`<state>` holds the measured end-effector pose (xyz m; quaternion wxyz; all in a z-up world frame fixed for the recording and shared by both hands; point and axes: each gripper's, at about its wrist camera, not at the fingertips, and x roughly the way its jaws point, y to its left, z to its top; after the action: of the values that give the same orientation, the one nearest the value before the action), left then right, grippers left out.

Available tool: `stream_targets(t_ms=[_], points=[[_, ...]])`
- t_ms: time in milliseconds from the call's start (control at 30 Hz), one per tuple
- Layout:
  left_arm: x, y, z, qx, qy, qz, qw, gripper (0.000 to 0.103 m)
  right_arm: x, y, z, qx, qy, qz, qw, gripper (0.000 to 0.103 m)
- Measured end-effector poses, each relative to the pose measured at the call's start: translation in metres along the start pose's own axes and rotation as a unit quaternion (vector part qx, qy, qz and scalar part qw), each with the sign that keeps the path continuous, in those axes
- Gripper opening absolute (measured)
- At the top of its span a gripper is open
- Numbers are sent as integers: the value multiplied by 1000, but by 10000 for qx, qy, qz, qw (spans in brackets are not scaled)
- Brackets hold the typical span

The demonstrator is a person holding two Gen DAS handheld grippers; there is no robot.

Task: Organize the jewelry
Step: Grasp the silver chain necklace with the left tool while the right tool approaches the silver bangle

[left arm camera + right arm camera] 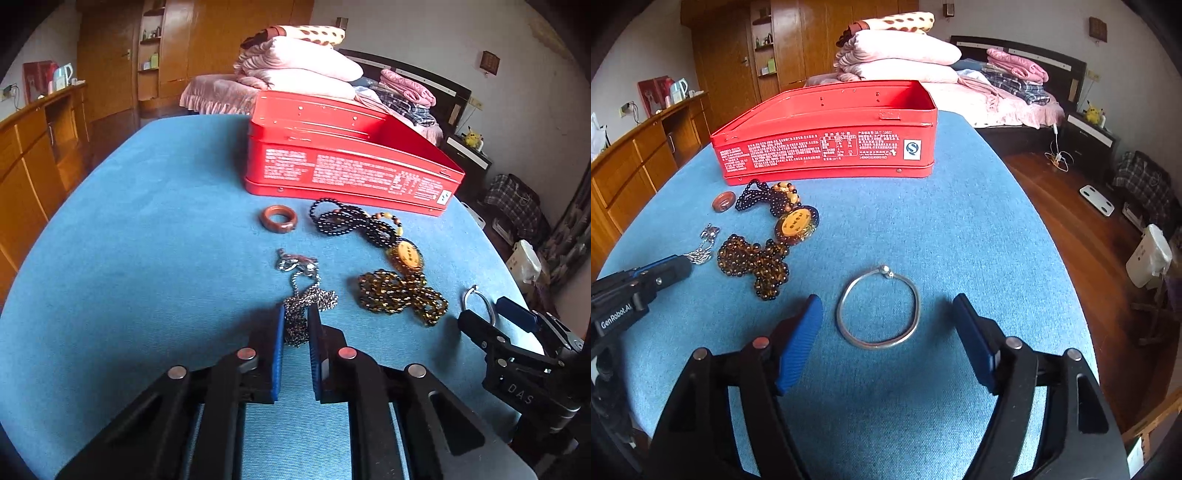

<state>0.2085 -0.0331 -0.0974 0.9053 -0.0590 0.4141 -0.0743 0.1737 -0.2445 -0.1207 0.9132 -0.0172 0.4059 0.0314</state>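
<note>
An open red tin box [351, 162] stands at the far side of the blue table [147, 258]; it also shows in the right wrist view [827, 147]. In front of it lie a brown ring [277, 218], a dark bead necklace with an amber pendant [404, 254], a heap of amber beads [402, 297] and a silver chain [306, 299]. My left gripper [295, 317] is shut on the near end of the silver chain. My right gripper [886, 317] is open, its fingers either side of a silver bangle [879, 308] lying flat on the table.
The table's right edge drops to a wooden floor [1071, 221]. A bed [997, 99] with folded quilts stands behind the table. Wooden cabinets [33, 155] line the left wall.
</note>
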Motion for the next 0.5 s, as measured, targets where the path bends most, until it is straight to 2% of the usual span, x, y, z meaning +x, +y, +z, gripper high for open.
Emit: stream_targets(t_ms=[200, 400, 500], points=[[-2, 9, 0, -54, 14, -69, 10000, 12, -1, 5, 1, -118, -31, 17, 9999, 46], [-4, 10, 0, -8, 53, -159, 9999, 13, -2, 7, 1, -117, -28, -14, 9999, 45], [-6, 7, 0, 59, 43, -222, 9997, 16, -2, 7, 1, -105, -27, -12, 9999, 45]])
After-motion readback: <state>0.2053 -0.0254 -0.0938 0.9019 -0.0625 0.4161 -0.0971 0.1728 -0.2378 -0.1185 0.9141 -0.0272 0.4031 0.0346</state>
